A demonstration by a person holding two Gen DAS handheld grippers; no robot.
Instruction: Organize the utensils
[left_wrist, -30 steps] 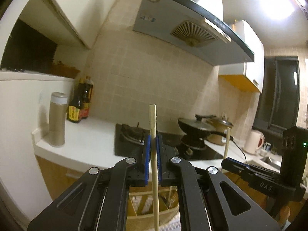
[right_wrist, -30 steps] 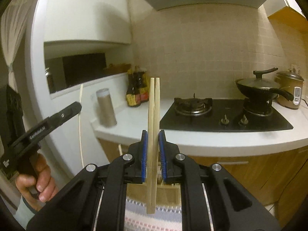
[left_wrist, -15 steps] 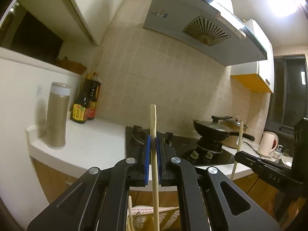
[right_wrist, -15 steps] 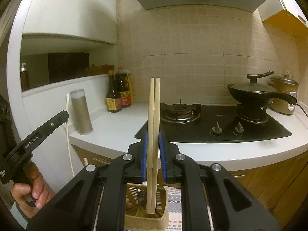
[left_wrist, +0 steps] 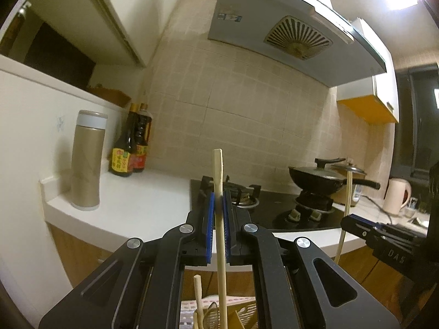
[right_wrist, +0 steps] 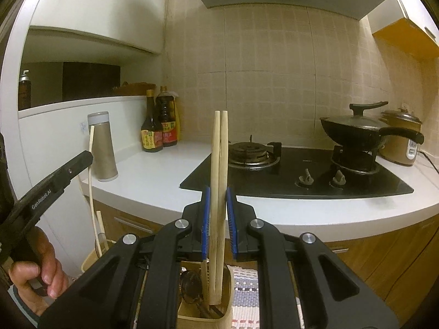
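In the left wrist view my left gripper (left_wrist: 218,193) is shut on one pale wooden chopstick (left_wrist: 218,170) that stands upright. Its lower end hangs over a wooden utensil holder (left_wrist: 244,312) at the bottom edge, where another chopstick (left_wrist: 198,293) leans. In the right wrist view my right gripper (right_wrist: 218,190) is shut on a pair of chopsticks (right_wrist: 219,148), also upright. Their lower ends reach down into a wooden utensil holder (right_wrist: 203,316) that also holds a dark spoon (right_wrist: 192,285). The left gripper (right_wrist: 85,159) shows at the left there, held by a hand (right_wrist: 35,274).
A white counter (right_wrist: 153,175) carries a beige flask (right_wrist: 103,148) and sauce bottles (right_wrist: 157,131). A black gas hob (right_wrist: 296,175) bears a lidded wok (right_wrist: 356,131), with a rice cooker (right_wrist: 403,137) behind. A kettle (left_wrist: 396,194) stands far right. A striped mat (right_wrist: 244,288) lies under the holder.
Both grippers have come down with their chopsticks. The counter and hob rose in the views, and the utensil holder came into sight under the fingers. The pair's lower ends now sit in it.
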